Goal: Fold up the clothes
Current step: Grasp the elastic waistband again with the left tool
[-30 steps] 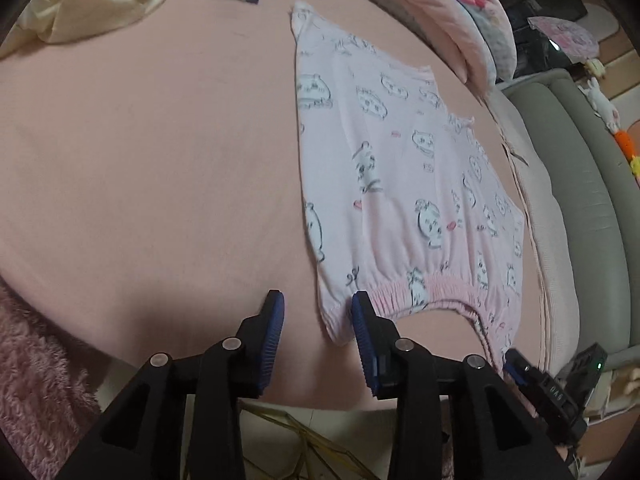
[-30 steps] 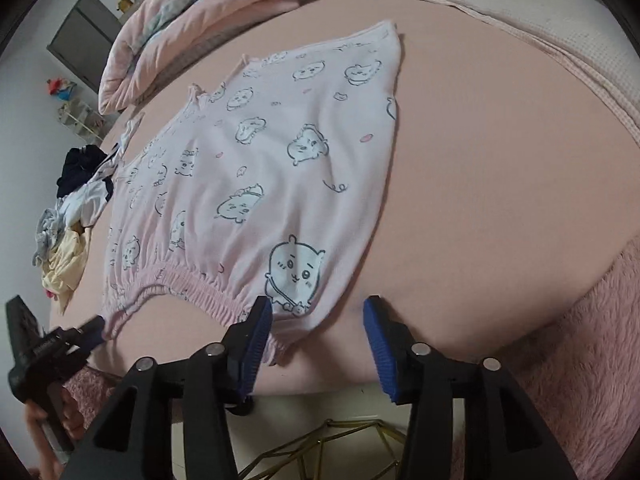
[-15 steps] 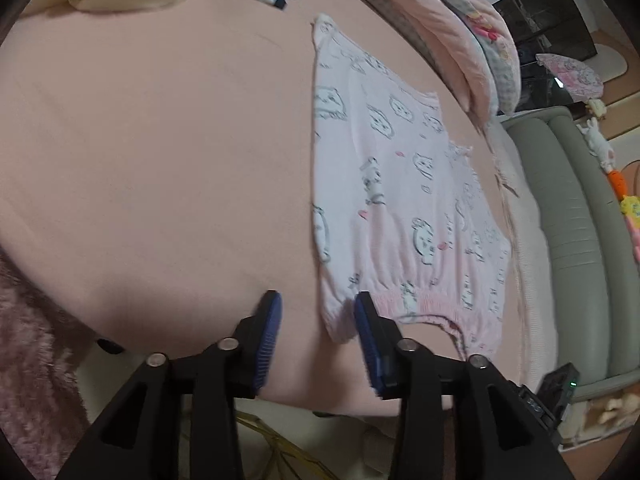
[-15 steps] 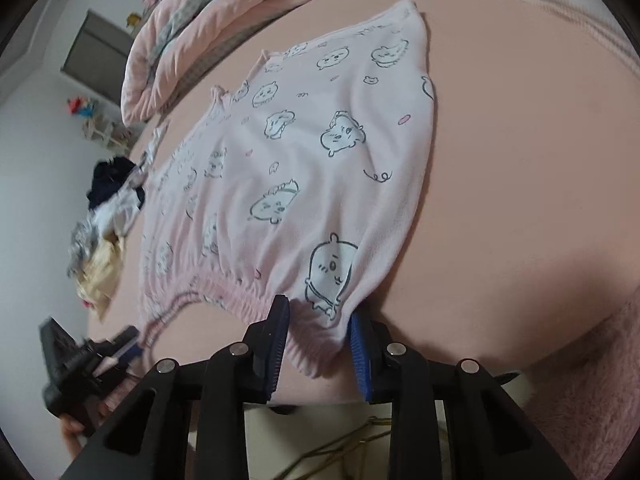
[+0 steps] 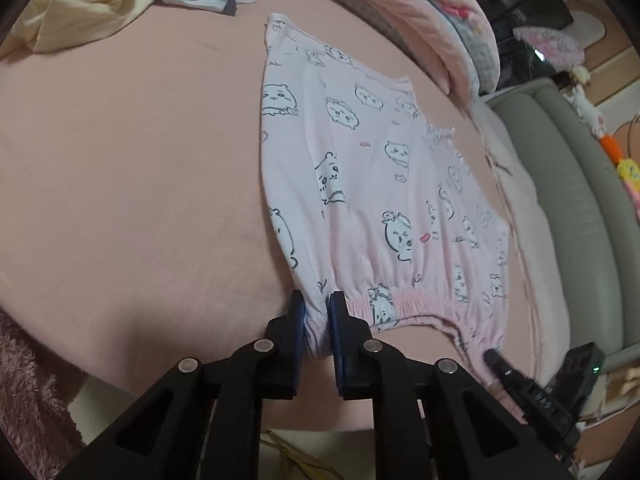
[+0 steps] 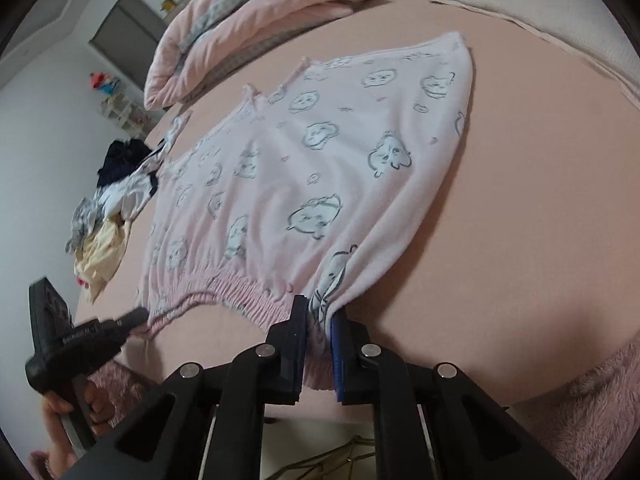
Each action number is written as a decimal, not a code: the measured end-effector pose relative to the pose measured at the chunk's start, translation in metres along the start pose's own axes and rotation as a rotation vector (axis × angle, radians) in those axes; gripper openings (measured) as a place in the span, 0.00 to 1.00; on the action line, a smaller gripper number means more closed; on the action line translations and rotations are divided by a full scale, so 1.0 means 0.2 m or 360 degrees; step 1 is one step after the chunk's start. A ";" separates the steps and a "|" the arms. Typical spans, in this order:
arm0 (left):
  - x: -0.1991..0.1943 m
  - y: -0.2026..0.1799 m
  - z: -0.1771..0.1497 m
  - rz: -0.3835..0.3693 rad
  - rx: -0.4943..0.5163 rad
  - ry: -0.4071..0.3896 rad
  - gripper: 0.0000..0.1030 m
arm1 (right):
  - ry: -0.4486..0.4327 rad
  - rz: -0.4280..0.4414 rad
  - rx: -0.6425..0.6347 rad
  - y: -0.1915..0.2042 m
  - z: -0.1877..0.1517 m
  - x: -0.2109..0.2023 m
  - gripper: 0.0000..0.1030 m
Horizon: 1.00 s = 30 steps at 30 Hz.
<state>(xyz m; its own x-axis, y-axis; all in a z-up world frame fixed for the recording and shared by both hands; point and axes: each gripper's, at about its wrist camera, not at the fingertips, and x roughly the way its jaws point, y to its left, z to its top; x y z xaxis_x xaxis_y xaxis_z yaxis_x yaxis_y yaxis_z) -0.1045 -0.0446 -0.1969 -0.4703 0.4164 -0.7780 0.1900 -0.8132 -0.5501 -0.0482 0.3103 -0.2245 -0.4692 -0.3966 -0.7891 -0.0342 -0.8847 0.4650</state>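
Observation:
A pale pink garment (image 5: 380,168) printed with cartoon animals lies flat on the peach bed sheet (image 5: 120,160), its gathered waistband toward me. My left gripper (image 5: 316,300) is closing its jaws on the waistband's left corner, with the cloth bunched between the blue pads. In the right wrist view the same garment (image 6: 320,152) spreads away, and my right gripper (image 6: 320,308) is closing on the waistband's right corner, cloth pinched between its pads. Each gripper shows in the other's view at the far corner: the right gripper (image 5: 496,360) and the left gripper (image 6: 136,314), held by a hand (image 6: 60,412).
A heap of loose clothes (image 5: 80,4) lies at the far left of the bed, also seen as a heap of loose clothes (image 6: 104,232). A folded quilt (image 5: 440,12) runs along the back. A grey-green sofa (image 5: 580,200) stands to the right. Pink fluffy fabric (image 6: 580,400) hangs at the near edge.
Both grippers moved forward onto the waistband corners and closed: the gaps between the pads narrowed until cloth is pinched in each. The garment's near edge now bunches at both corners.

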 end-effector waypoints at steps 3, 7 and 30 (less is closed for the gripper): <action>0.06 0.02 0.02 -0.0006 -0.0057 0.0050 0.11 | 0.0049 0.0054 0.0092 -0.05 0.00 0.04 0.17; 0.05 -0.03 0.02 0.0048 0.0044 0.0041 0.09 | 0.0040 0.0035 0.0103 -0.06 0.01 0.03 0.07; -0.16 0.03 0.27 0.0204 0.0162 0.0030 0.52 | -0.0422 -0.0146 -0.0063 0.14 0.04 -0.51 0.10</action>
<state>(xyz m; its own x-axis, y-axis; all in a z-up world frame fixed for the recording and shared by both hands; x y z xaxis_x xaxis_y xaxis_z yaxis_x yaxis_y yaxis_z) -0.1344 -0.0836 -0.1593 -0.4313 0.3131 -0.8461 0.1587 -0.8969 -0.4128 -0.0078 0.3280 -0.1286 -0.6803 -0.2410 -0.6921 -0.0553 -0.9248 0.3764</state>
